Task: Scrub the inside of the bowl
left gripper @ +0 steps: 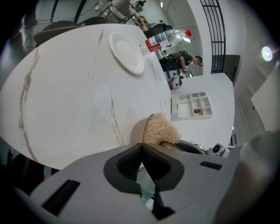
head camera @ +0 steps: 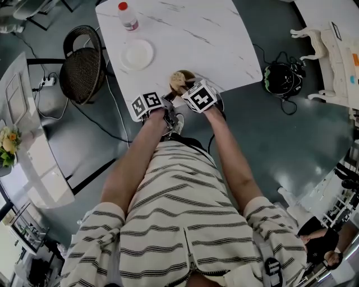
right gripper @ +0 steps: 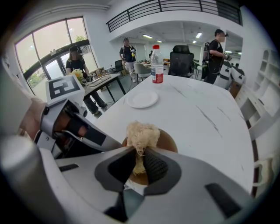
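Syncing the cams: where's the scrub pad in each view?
Head view: scrub pad upper centre, in the bowl.
Left gripper view: scrub pad at centre, just beyond the jaws.
Right gripper view: scrub pad lower centre, pinched in the right gripper.
Shared landmark: white plate.

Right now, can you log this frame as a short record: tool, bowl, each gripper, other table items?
tool: fibre scrubber, in the bowl
bowl: brown, at the near edge of the table
right hand-held gripper: shut on scrubber
left hand-held gripper: shut on bowl rim
also on table: white plate, red-capped bottle
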The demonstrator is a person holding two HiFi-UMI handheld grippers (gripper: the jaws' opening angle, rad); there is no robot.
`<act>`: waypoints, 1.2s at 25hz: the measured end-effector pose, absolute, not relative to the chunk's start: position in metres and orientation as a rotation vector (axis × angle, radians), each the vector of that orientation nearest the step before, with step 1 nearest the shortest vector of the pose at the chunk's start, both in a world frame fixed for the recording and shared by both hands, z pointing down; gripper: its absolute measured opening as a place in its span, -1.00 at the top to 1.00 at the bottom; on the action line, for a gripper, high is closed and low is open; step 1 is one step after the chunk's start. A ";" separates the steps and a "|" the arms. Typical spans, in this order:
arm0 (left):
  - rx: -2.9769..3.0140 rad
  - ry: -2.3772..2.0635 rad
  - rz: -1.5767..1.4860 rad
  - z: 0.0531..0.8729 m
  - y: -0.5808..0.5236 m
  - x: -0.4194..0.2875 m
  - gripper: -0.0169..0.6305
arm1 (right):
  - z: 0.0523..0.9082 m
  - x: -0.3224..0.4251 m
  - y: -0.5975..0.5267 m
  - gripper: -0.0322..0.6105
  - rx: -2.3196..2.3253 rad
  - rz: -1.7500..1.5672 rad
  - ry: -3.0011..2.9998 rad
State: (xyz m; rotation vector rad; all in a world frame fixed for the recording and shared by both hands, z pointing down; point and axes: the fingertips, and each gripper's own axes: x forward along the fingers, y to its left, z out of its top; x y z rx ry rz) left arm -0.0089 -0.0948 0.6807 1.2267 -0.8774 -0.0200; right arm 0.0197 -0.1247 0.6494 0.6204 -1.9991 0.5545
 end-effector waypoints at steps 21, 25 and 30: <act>1.226 -0.884 -0.018 0.682 -0.095 -0.012 0.93 | 0.653 0.042 -0.121 0.71 0.593 0.468 -1.923; 1.227 -0.881 -0.013 0.683 -0.094 -0.011 0.93 | 0.654 0.050 -0.127 0.71 0.627 0.459 -1.911; 1.230 -0.875 -0.008 0.682 -0.093 -0.011 0.92 | 0.653 0.051 -0.133 0.71 0.675 0.465 -1.925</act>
